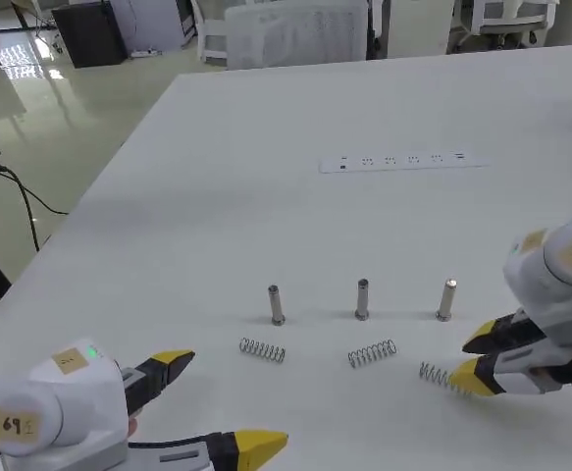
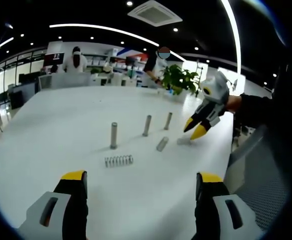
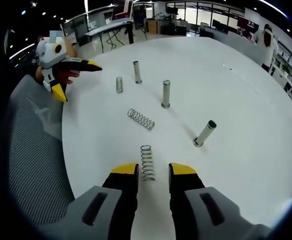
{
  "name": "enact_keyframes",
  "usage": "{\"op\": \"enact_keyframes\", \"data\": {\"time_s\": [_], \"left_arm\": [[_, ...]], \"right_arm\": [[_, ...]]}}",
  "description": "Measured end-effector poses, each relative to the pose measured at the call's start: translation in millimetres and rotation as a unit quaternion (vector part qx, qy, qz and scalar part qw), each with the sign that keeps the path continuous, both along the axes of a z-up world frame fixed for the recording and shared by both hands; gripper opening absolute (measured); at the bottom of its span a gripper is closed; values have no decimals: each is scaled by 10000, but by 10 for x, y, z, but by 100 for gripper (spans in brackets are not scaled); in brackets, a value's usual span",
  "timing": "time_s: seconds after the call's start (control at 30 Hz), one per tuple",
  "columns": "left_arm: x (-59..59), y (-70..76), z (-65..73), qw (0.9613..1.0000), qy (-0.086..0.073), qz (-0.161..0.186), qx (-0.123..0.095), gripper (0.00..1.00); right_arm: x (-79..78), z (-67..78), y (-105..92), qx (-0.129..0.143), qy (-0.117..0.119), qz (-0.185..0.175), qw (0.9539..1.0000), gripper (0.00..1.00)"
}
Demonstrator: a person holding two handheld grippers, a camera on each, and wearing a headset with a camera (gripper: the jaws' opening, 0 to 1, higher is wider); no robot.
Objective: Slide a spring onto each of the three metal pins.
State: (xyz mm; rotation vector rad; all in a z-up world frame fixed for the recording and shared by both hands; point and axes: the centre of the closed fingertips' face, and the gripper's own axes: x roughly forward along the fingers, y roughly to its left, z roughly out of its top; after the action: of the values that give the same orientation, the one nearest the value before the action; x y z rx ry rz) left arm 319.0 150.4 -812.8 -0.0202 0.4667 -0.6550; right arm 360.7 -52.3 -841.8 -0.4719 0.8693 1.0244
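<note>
Right gripper [image 3: 153,169]: jaws parted narrowly, straddling near end of right-hand spring [image 3: 146,159], not yet pinched, lined up lengthwise for a clean lift | left gripper [image 2: 141,176]: spread wide, empty, held low out of the way | other two springs [image 1: 262,349] lie flat before upright pins [image 1: 362,299], all three bare

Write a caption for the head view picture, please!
Right gripper, open around the end of a spring, near three bare upright pins; left gripper open.

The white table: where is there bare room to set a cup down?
Bare: the wide stretch between the power strip and the three pins, plus the table left of them. Crowded: the near edge, with the springs, left gripper and right gripper.
</note>
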Motion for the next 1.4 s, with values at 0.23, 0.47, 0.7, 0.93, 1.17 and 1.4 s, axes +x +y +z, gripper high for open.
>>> {"op": "enact_keyframes", "data": {"time_s": [0.23, 0.47, 0.7, 0.93, 1.17, 1.4], "left_arm": [[4, 3, 2, 10000, -7, 8, -6, 86], [8, 8, 1, 10000, -2, 15, -1, 86], [12, 12, 1, 10000, 6, 24, -4, 86], [13, 16, -2, 10000, 13, 27, 4, 86], [18, 21, -4, 10000, 18, 39, 0, 86], [21, 24, -6, 10000, 19, 44, -3, 86]], "right_arm": [[-49, -50, 16, -86, 62, 109, 9999, 22], [-79, -110, 9, -214, 87, 216, 9995, 21], [-97, -169, 0, -333, 113, 291, 9990, 21], [-100, -199, -5, -397, 115, 341, 9986, 20], [-89, -210, -16, -436, 105, 367, 9983, 18], [-83, -212, -20, -585, -42, 517, 9969, 16]]}}
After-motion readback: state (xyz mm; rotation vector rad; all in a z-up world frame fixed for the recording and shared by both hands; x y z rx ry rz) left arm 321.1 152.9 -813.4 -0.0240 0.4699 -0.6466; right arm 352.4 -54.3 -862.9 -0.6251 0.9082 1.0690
